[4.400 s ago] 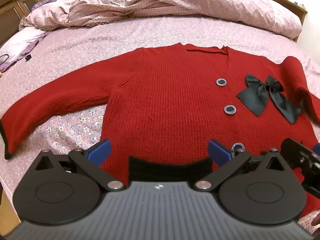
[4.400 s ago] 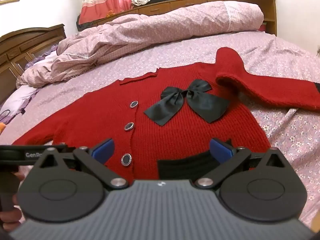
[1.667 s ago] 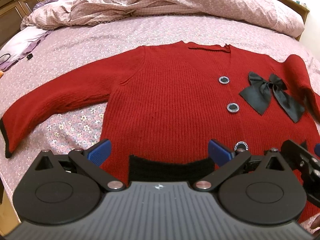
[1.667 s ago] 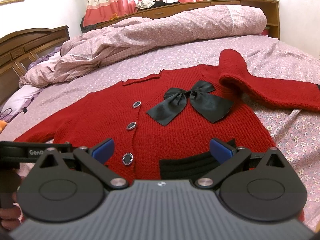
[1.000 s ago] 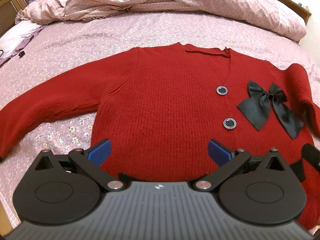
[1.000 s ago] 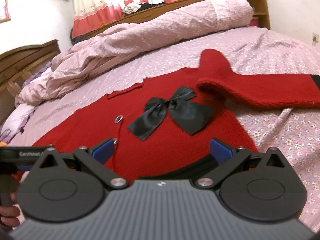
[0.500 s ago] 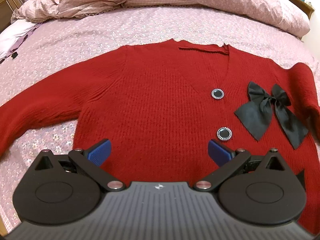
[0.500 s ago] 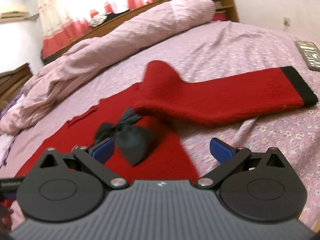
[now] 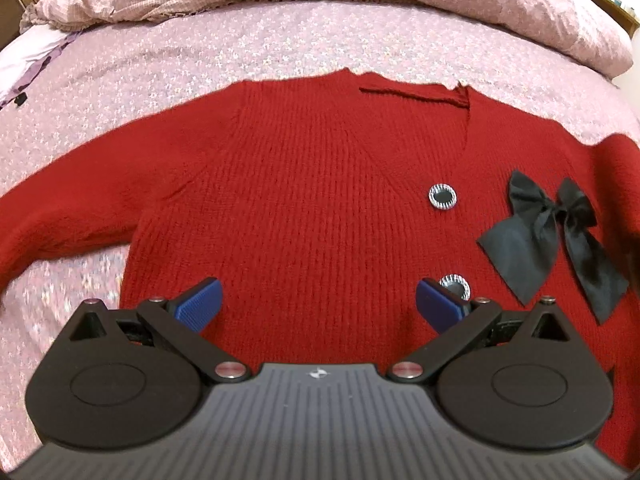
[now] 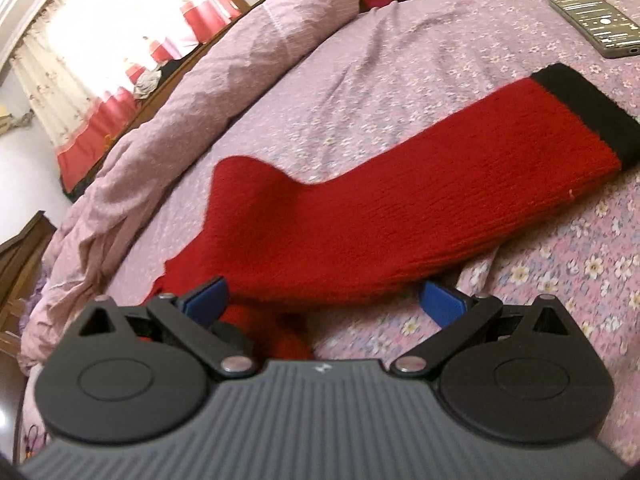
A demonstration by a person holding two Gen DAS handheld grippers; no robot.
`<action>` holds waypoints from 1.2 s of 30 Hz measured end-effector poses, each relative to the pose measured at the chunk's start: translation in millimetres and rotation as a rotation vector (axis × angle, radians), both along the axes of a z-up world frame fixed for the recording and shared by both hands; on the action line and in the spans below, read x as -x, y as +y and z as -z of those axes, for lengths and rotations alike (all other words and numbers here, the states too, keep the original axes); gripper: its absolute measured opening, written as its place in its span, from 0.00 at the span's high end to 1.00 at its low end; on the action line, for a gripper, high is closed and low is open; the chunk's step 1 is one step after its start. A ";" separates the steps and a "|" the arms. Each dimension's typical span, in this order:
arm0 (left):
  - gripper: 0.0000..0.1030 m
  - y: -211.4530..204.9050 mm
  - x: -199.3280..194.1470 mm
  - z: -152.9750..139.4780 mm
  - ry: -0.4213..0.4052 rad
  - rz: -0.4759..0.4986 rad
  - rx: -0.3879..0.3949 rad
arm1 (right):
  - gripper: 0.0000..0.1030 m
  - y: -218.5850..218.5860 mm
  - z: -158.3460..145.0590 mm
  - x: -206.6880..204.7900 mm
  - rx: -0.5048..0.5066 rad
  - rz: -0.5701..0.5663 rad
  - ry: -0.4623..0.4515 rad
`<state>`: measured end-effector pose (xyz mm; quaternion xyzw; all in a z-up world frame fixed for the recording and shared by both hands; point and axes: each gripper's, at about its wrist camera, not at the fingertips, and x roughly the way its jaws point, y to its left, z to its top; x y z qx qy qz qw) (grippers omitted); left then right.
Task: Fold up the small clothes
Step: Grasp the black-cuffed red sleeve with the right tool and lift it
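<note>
Hovering low over the body of the red cardigan (image 9: pixel 304 200), the left gripper (image 9: pixel 318 306) has its blue-padded fingers spread wide, with nothing between them. The cardigan lies flat, front up, on the floral pink bedsheet (image 9: pixel 200 56). Near the right pad sits one silver-rimmed button (image 9: pixel 455 285); a second button (image 9: pixel 442 197) lies farther up the placket. A black satin bow (image 9: pixel 552 236) is pinned right of the buttons.

The right gripper (image 10: pixel 326 300) is tilted and points toward the right side of the bed, jaws likewise spread and empty, just short of the cardigan's sleeve (image 10: pixel 400 208).

Left wrist view only — buttons, bow, neckline and the left sleeve running off to the left edge. Right wrist view only — the right sleeve stretched out to the far right, its black cuff (image 10: pixel 584 108), a phone (image 10: pixel 596 22) on the sheet beyond it, and curtains (image 10: pixel 104 64) at the far wall. The rumpled pink quilt (image 10: pixel 224 92) appears in both.
</note>
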<state>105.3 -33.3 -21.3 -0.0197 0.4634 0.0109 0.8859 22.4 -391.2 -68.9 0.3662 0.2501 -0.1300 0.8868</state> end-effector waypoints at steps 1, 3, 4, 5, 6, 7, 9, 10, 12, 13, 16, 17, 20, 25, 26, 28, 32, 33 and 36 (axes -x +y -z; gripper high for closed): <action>0.00 1.5 -2.6 -1.4 -0.007 -0.003 -0.011 | 0.00 -2.5 0.3 -0.6 -0.002 0.002 -0.002; 0.00 5.4 -8.2 -4.6 -0.023 -0.013 -0.032 | 0.00 -9.2 0.1 -0.7 -0.002 0.007 -0.008; 0.00 7.4 -11.0 -5.8 -0.025 -0.009 -0.042 | 0.00 -12.4 0.2 -1.3 0.003 0.011 -0.006; 0.00 9.0 -13.5 -6.4 -0.024 -0.005 -0.050 | 0.00 -16.4 0.6 -2.7 0.012 0.018 -0.005; 0.00 10.5 -15.1 -6.0 -0.026 -0.004 -0.058 | 0.00 -19.7 1.6 -2.5 0.019 0.027 -0.005; 0.00 11.9 -15.6 -5.5 -0.027 -0.006 -0.063 | 0.00 -24.5 2.5 -4.5 0.018 0.037 -0.004; 0.00 13.0 -16.3 -3.2 -0.020 -0.002 -0.066 | 0.00 -33.6 3.3 -7.7 0.006 0.058 -0.012; 0.00 12.9 -16.1 -0.9 -0.011 0.004 -0.067 | 0.00 -37.3 3.9 -10.2 0.000 0.067 -0.016; 0.00 11.0 -16.0 5.0 0.004 0.014 -0.072 | 0.00 -42.6 5.6 -13.2 -0.004 0.077 -0.021; 0.00 9.9 -15.8 8.1 0.011 0.019 -0.077 | 0.00 -44.5 6.4 -14.5 -0.004 0.077 -0.027; 0.00 6.2 -15.4 17.3 0.031 0.032 -0.087 | 0.00 -44.7 9.7 -15.8 0.018 0.056 -0.039; 0.00 5.9 -14.7 19.9 0.033 0.031 -0.086 | 0.00 -45.2 10.7 -15.2 0.019 0.051 -0.046; 0.00 7.9 -15.7 23.9 0.038 0.017 -0.066 | 0.00 -51.5 14.1 -9.5 -0.018 0.041 -0.080; 0.00 10.3 -18.0 25.9 0.047 0.015 -0.053 | 0.00 -57.5 14.4 -7.8 -0.033 -0.006 -0.089; 0.00 10.3 -17.8 26.0 0.047 0.015 -0.053 | 0.00 -57.5 14.2 -7.9 -0.033 -0.010 -0.088; 0.00 10.5 -17.3 26.2 0.047 0.015 -0.052 | 0.00 -58.5 13.8 -7.7 -0.039 -0.011 -0.089; 0.00 10.8 -16.7 26.9 0.048 0.021 -0.053 | 0.01 -61.5 11.9 -4.2 -0.099 0.031 -0.095; 0.00 10.7 -16.8 27.2 0.048 0.022 -0.053 | 0.03 -62.3 10.5 -2.9 -0.117 0.043 -0.093; 0.00 10.1 -17.0 27.7 0.046 0.025 -0.056 | 0.10 -64.8 7.4 -0.2 -0.136 0.075 -0.085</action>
